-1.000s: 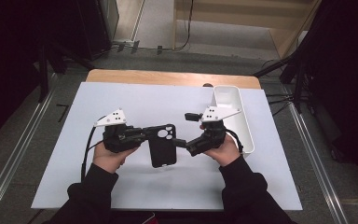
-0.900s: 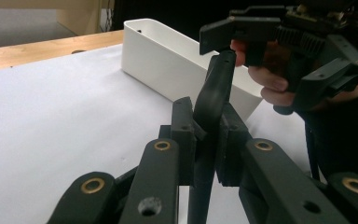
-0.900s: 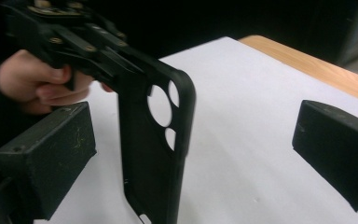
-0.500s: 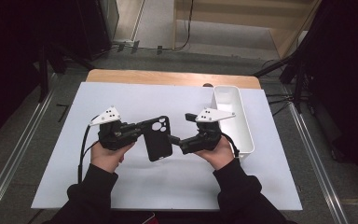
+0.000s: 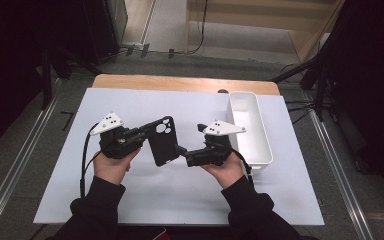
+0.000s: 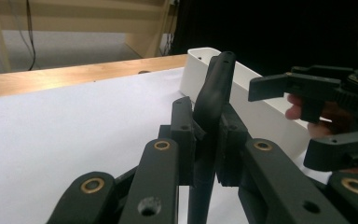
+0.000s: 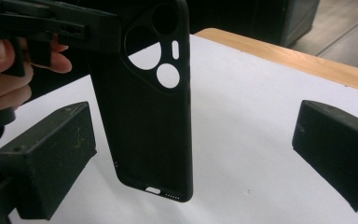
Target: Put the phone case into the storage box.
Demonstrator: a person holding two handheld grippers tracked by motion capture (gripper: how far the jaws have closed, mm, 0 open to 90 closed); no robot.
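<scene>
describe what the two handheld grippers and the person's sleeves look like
Both the left gripper and the right gripper are black, with blocky rectangular jaw pads and linkage arms pinned by brass-coloured rivets. Each carries a pale grey three-cornered plate with small dark dots on top. A black cable loops from the left one. The person wears black long sleeves with ribbed cuffs.

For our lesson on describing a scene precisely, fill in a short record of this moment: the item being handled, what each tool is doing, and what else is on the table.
item handled: black phone case, empty, camera cutouts visible, lifted off the table
left tool: shut on phone case, pads clamp its edge
right tool: open, jaws either side of the case's lower end, not touching it
container: white bin, at the right of the table, interior looks empty
surface: white mat on a wooden table
</scene>
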